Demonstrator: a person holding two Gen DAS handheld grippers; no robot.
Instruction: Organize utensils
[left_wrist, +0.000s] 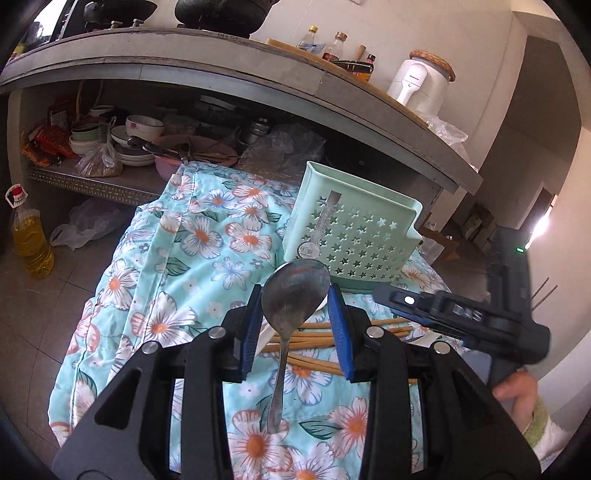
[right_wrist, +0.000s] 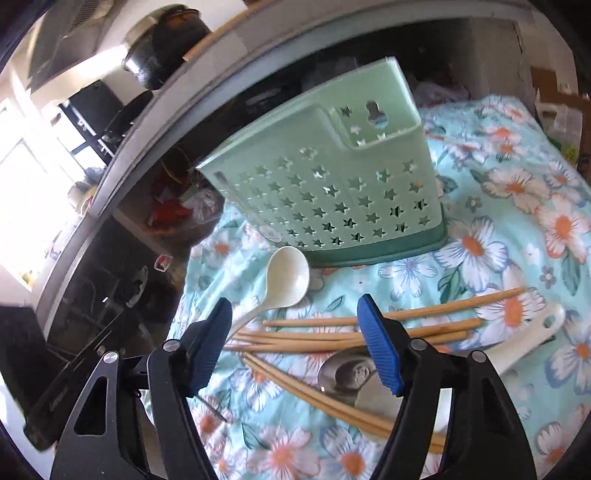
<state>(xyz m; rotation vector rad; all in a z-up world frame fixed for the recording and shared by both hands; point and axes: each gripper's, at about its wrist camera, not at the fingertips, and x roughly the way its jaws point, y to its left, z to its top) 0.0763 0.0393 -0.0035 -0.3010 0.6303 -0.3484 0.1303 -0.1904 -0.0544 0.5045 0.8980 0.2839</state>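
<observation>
Metal spoon (left_wrist: 291, 295) clamped by bowl in left gripper (left_wrist: 295, 314), handle hanging down; right gripper (right_wrist: 295, 325) agape, empty.

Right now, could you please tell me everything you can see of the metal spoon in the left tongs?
The metal spoon is dull, smudged steel with an oval bowl and a slim handle. The left tongs pinch its bowl edgewise between blue pads, bowl uppermost, handle hanging down above the floral cloth, just before the green holder.

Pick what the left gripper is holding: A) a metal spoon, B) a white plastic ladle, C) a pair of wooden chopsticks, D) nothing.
A: the left gripper is clamped on the bowl of a metal spoon, whose handle hangs down above the floral cloth.
</observation>
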